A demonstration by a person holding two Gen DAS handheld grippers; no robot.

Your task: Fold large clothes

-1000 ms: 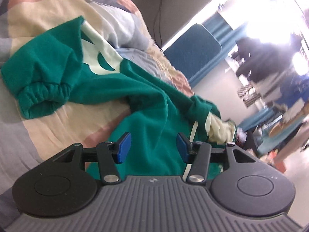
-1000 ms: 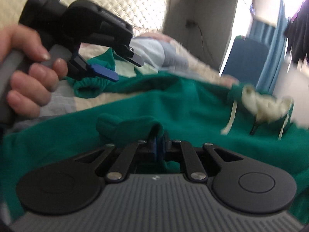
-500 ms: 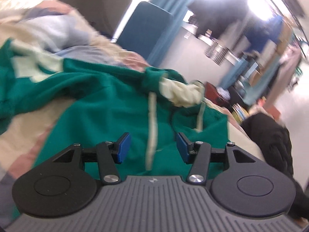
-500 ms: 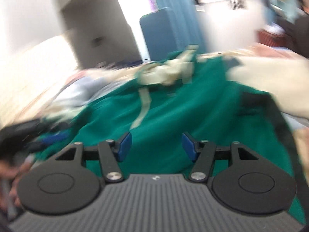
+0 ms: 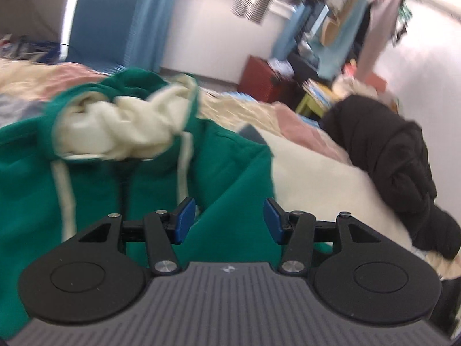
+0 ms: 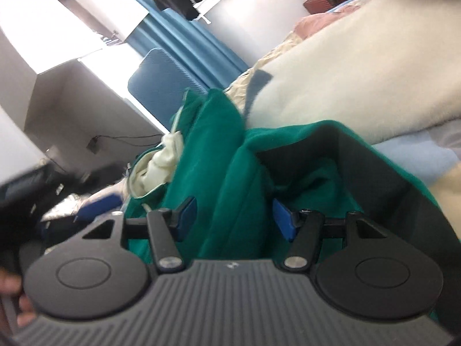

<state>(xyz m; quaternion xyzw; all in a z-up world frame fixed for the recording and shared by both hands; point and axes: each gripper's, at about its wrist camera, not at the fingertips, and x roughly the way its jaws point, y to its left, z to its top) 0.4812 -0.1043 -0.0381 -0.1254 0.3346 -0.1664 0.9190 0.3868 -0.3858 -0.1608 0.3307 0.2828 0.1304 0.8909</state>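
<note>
A green hoodie [image 5: 95, 190] with a cream-lined hood [image 5: 126, 124] and cream drawstrings lies spread on the bed. My left gripper [image 5: 229, 220] is open just above its right shoulder edge, holding nothing. In the right wrist view the hoodie [image 6: 230, 178] is bunched in folds, with the cream hood [image 6: 155, 170] behind. My right gripper [image 6: 234, 219] is open with a green fold lying between its blue pads, not clamped. The view is tilted.
The bed has a cream blanket [image 5: 311, 170] and a pink and beige quilt. A black jacket [image 5: 403, 170] is heaped at the bed's right edge. A blue chair [image 6: 161, 77], blue curtains and a red case [image 5: 265, 77] stand beyond. The other hand shows blurred at the left [image 6: 11, 288].
My right gripper has let go of the green fabric and opened, then swung toward the hoodie's right side. My left gripper has panned right from the sleeve to the hood and shoulder.
</note>
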